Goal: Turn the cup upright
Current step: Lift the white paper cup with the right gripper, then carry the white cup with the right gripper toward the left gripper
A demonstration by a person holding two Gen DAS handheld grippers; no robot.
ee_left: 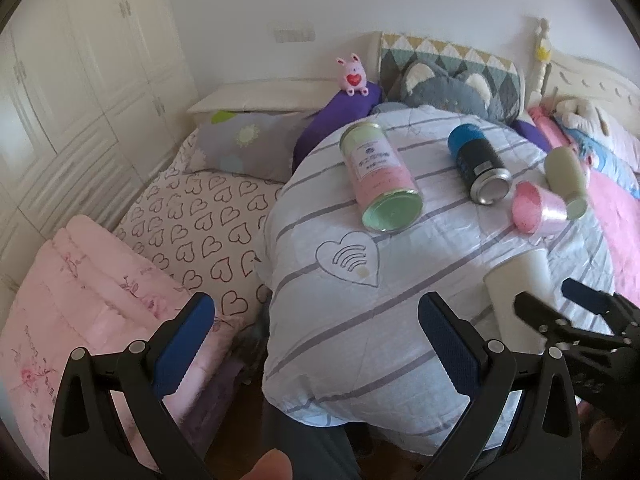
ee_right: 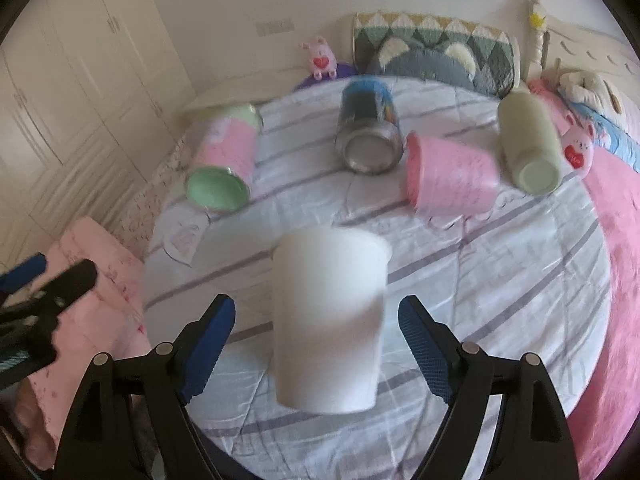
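White cup (ee_right: 328, 320) between open right claw (ee_right: 316, 340) fingers

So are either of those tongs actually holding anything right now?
No. The right tongs straddle the white cup, open, pads apart from its sides. The left tongs are open over the quilt.

A striped white quilted bedspread (ee_right: 500, 280) is carrying a white cup (ee_right: 328, 320), pink-green tin (ee_right: 224, 168), blue-black can (ee_right: 368, 128), pink cup (ee_right: 452, 184) and pale-green bottle (ee_right: 528, 136), all lying sideways.
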